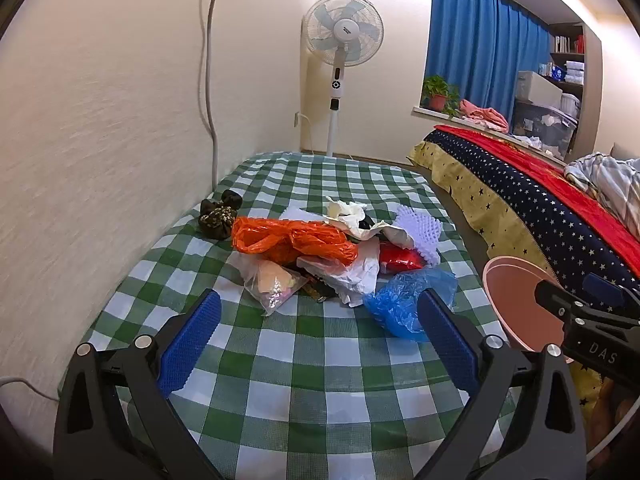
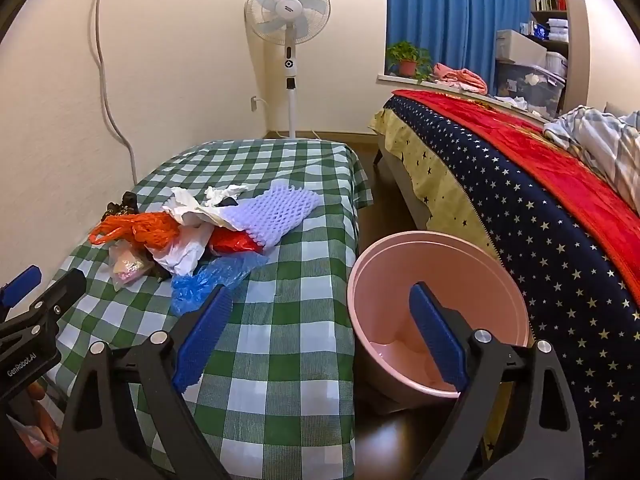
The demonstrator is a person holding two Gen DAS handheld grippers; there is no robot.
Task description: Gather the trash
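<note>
Two tools, left tool (image 1: pixel 320 340) and right tool (image 2: pixel 320 340), hover with fingers spread apart, gripping nothing. One trash pile (image 1: pixel 328 256) lies on the checkered worktop (image 1: pixel 312 380), just ahead of the left tool. One pink bin (image 2: pixel 436 312) stands on the floor beside it, partly hidden behind the right tool.

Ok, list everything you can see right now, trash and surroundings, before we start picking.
orange bag: one, orange, pile's left
blue bag: one, blue, pile's near edge
foam net: one, lilac, pile's far right
white paper: several, white, mid-pile
clear pouch: one, clear, near left
red wrapper: one, red, under net
dark bundle: one, black-gold, by wall
checked cloth: one, green-white, under pile
pink bin: one, pink, floor beside cloth
fan: one, white, corner
left gripper: fingers open
right gripper: fingers open
</note>
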